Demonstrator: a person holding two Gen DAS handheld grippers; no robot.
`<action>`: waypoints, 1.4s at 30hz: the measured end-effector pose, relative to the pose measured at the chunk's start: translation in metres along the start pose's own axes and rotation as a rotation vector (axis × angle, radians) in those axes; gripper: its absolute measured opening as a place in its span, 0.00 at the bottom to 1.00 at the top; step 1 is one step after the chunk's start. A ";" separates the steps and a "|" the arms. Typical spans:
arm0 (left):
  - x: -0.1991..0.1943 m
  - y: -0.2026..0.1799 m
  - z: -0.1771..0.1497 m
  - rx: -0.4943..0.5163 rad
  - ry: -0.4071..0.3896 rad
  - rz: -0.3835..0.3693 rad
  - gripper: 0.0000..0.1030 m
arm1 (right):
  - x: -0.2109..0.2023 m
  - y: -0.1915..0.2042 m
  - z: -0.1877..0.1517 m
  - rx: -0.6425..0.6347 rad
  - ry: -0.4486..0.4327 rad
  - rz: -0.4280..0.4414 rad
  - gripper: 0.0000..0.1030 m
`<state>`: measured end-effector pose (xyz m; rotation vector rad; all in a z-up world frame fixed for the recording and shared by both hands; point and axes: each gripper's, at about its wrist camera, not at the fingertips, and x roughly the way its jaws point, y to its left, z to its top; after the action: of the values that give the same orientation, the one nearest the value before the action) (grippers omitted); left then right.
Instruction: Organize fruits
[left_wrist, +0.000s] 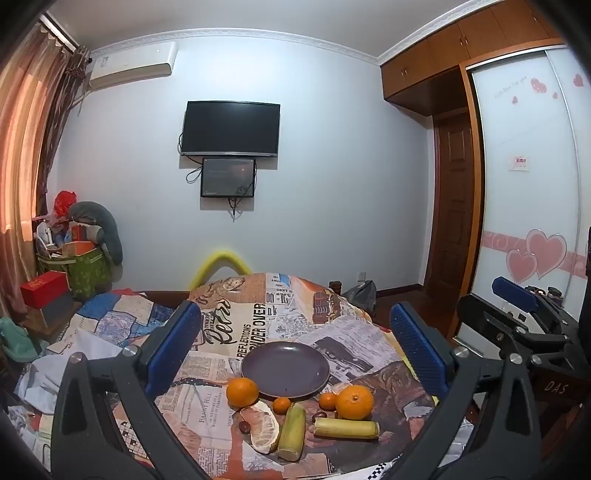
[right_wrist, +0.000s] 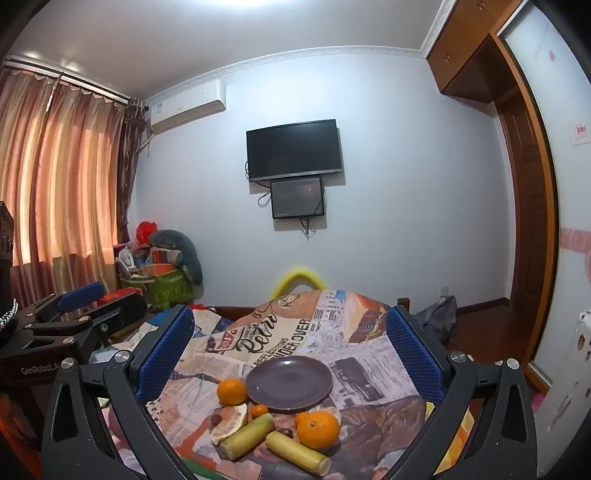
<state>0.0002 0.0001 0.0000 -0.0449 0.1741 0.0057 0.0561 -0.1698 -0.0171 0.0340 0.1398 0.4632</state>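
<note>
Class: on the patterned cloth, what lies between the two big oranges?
In the left wrist view, the plate's near rim and two small mandarins lie between the left orange and right orange.

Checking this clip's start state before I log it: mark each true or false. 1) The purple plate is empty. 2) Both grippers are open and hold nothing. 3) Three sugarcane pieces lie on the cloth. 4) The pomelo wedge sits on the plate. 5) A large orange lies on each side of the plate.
1) True: the purple plate holds nothing.
2) True: the left gripper and the right gripper stand wide open with nothing between the pads.
3) False: two sugarcane pieces lie there.
4) False: the pomelo wedge lies on the cloth, in front of the plate.
5) True: one large orange left, one right.
</note>
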 end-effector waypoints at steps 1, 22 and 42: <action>0.000 0.000 0.000 0.000 0.000 0.002 1.00 | 0.000 0.000 0.000 0.001 0.001 -0.001 1.00; 0.004 0.001 -0.001 0.001 0.009 -0.001 1.00 | 0.003 0.000 -0.001 -0.002 0.006 -0.005 1.00; 0.002 0.003 0.001 -0.023 -0.003 -0.011 1.00 | 0.004 0.000 -0.001 0.005 0.010 -0.009 1.00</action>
<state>0.0019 0.0031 0.0004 -0.0687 0.1708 -0.0036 0.0591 -0.1683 -0.0189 0.0362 0.1509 0.4542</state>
